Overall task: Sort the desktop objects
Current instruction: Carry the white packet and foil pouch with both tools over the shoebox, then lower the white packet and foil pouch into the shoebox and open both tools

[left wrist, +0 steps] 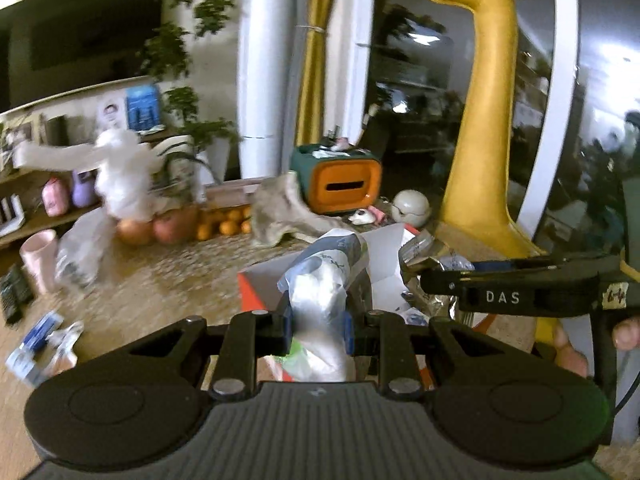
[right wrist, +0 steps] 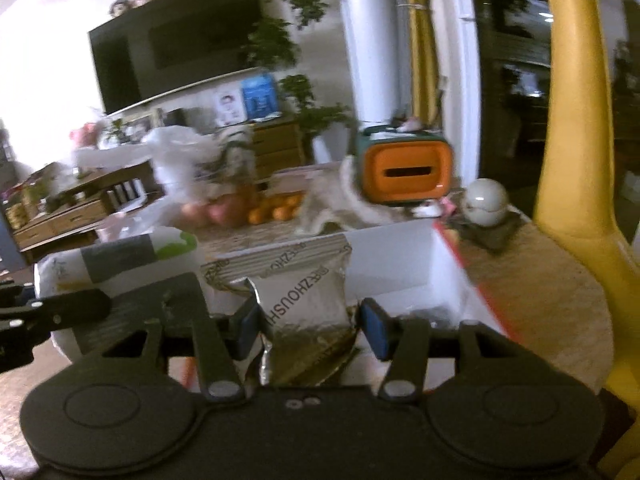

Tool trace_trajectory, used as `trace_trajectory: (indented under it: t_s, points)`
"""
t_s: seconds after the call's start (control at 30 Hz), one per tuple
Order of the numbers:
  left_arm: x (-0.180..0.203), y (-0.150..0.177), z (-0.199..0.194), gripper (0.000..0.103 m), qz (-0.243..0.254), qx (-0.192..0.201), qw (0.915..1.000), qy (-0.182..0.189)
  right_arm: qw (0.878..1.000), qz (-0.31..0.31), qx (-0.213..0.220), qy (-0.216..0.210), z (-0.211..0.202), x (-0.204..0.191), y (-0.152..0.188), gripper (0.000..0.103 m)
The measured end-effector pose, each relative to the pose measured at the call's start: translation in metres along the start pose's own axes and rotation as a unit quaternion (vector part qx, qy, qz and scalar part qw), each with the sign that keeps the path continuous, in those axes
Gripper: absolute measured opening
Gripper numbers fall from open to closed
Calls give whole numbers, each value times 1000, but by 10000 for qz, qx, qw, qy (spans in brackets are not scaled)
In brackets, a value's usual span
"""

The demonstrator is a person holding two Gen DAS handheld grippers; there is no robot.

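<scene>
The left gripper is nearly closed, its blue pads pinching a soft white packet that rises crumpled between them; grey and green print shows on it, but the lettering is too blurred to read and its lower end drops out of sight behind the gripper body. The right gripper stands about half open around a silver foil pouch with partly legible upside-down lettering. The left pad lies against the pouch edge, while the right pad looks just clear of it, so whether the pouch is firmly gripped cannot be told. Both packets hang over a white cardboard box with an orange-red edge, which sits on a beige speckled table; the box floor is mostly covered by the grippers and by wrappers. In the left view the other gripper reaches in from the right, a person's fingers partly visible behind it, and crumpled foil shows at its tip. Behind the box stand an orange and green tissue holder, a rumpled cloth, a small white round jar, apples and oranges, all smeared by blur. A tall yellow giraffe figure is cut off at the frame edge. At the far left a pink cup, a clear plastic bag and a blue and white pack are hard to make out.
</scene>
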State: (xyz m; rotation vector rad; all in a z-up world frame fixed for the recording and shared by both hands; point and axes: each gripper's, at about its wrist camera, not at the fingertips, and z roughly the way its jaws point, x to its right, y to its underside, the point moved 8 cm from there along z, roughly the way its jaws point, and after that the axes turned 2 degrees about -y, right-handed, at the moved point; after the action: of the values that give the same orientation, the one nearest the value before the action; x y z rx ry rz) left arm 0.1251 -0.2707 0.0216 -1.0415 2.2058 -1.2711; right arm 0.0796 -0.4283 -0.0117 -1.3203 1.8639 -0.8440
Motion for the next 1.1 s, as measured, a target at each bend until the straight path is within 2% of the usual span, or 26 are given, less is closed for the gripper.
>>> trace_trajectory:
  t_s: [0.27, 0.63, 1.0, 1.1]
  points:
    - [22, 6, 60, 22, 240, -329, 9991, 64, 9993, 111, -164, 318, 34, 36, 3, 53]
    - [40, 28, 109, 22, 354, -683, 9968, 224, 9968, 225, -536, 558, 69, 68, 24, 53]
    - [36, 49, 134, 23, 169, -1138, 9928, 344, 9943, 63, -836, 652, 90, 70, 42, 55]
    - [39, 52, 133, 23, 222, -1168, 9922, 364, 9940, 98, -867, 663, 89, 72, 41, 60]
